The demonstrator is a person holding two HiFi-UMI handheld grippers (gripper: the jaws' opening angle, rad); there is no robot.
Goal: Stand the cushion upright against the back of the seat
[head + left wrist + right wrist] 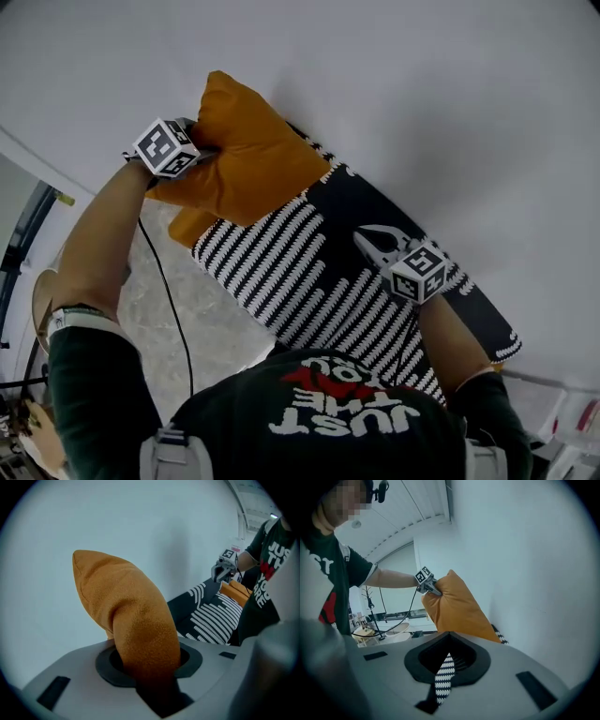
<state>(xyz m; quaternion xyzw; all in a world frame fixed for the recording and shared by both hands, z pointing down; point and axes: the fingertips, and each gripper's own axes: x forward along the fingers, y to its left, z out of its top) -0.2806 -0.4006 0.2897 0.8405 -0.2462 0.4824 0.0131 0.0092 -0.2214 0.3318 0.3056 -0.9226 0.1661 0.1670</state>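
Left gripper [150, 677] is pinching a corner of the orange cushion [122, 606]. Right gripper [440, 681] is clamping fabric of the black-and-white striped cushion [309, 272].

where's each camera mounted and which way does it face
Head view: on person's head, facing steeply down; orange cushion, striped cushion, forearms, left tool, right tool show.
Left gripper view: on left tool, facing wall; jaws clamp orange cushion; torso shows.
Right gripper view: on right tool, facing along wall; jaws pinch striped cushion; left forearm shows.
Shared: all show orange cushion.
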